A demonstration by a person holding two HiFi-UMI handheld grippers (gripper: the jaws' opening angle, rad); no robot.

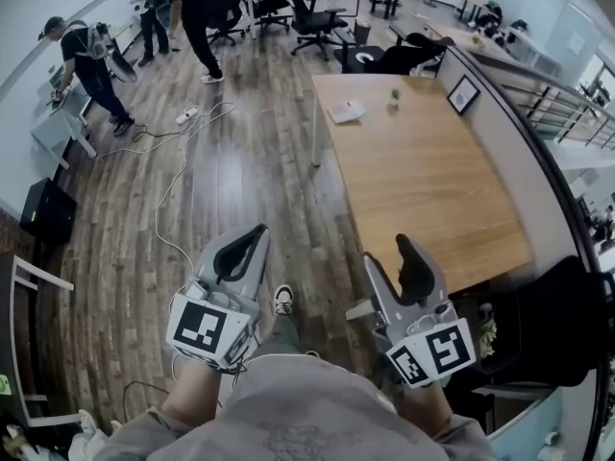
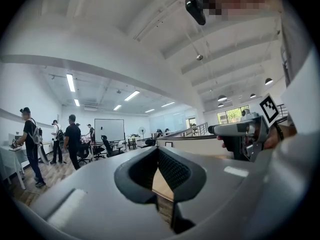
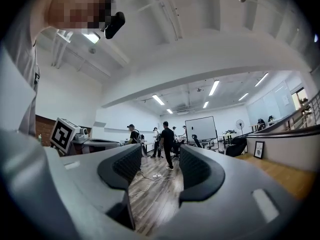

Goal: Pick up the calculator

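Note:
A flat pale object [image 1: 347, 111], which may be the calculator, lies at the far left corner of the wooden table [image 1: 423, 190]; it is too small to be sure. Both grippers are held level over the floor, short of the table's near end. My left gripper [image 1: 252, 236] has a narrow gap between its pads [image 2: 175, 171] with nothing in it. My right gripper [image 1: 404, 248] is open wide and empty, and floor shows between its pads [image 3: 197, 171]. Each gripper shows in the other's view, the right gripper [image 2: 240, 134] and the left gripper [image 3: 75, 136].
A small dark item [image 1: 394, 94] and a framed picture [image 1: 463, 94] stand at the table's far end, against a grey partition [image 1: 519, 152]. Cables and a power strip [image 1: 184, 115] lie on the wood floor. Office chairs [image 1: 312, 17] and several people [image 1: 91, 65] are at the back.

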